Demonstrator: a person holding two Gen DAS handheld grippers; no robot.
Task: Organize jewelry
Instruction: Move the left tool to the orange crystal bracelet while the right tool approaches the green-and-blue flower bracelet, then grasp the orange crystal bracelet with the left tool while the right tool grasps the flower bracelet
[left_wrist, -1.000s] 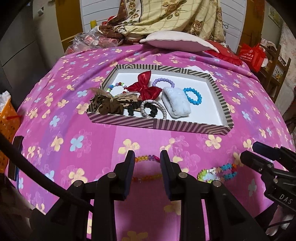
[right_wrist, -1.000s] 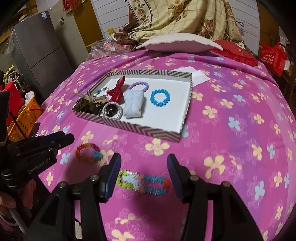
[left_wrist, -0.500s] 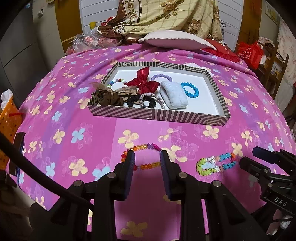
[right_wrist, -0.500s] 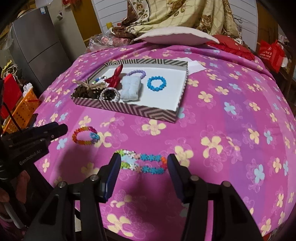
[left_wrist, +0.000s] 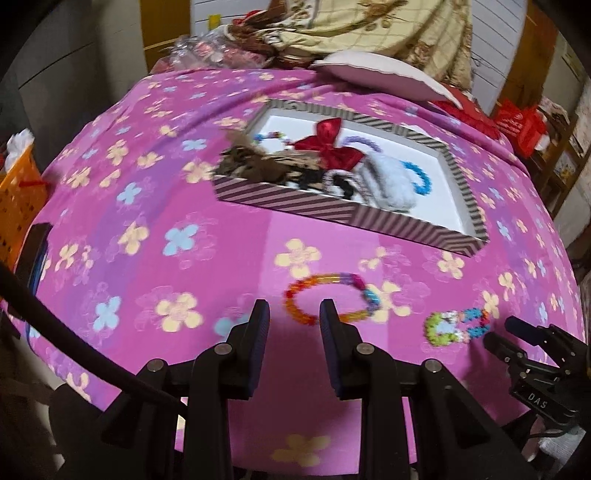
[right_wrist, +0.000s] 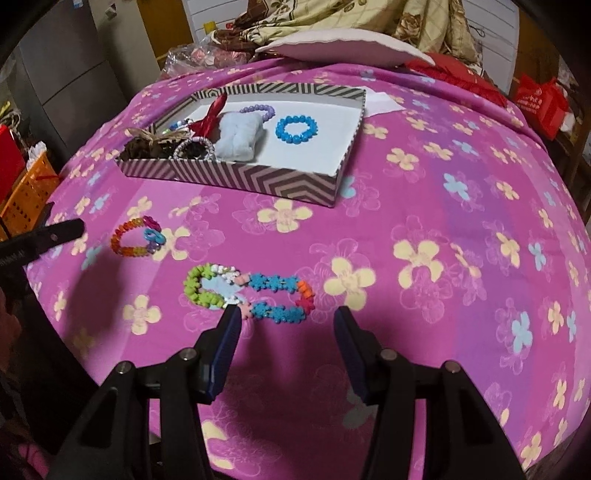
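Note:
A striped box (left_wrist: 295, 206) (right_wrist: 258, 182) on the pink flowered cloth holds a red bow (left_wrist: 328, 146), a white fluffy band (right_wrist: 240, 138), a blue bead bracelet (right_wrist: 296, 128), a purple one (right_wrist: 258, 109) and dark hair ties (left_wrist: 258, 166). An orange-rainbow bead bracelet (left_wrist: 330, 297) (right_wrist: 137, 236) lies on the cloth just ahead of my open, empty left gripper (left_wrist: 291, 314). A green, white and blue flower-bead bracelet (right_wrist: 251, 291) (left_wrist: 458, 326) lies just ahead of my open, empty right gripper (right_wrist: 284, 321).
A pillow (right_wrist: 340, 46) and heaped blankets (left_wrist: 369, 26) lie beyond the box. An orange basket (left_wrist: 18, 199) stands off the left edge. A red bag (right_wrist: 539, 103) sits at the far right. A white paper (right_wrist: 380, 103) lies behind the box.
Both grippers have drawn back and lifted slightly; the left one has swung left, so the rainbow bracelet now lies right of its fingers. Both bracelets lie unmoved on the cloth.

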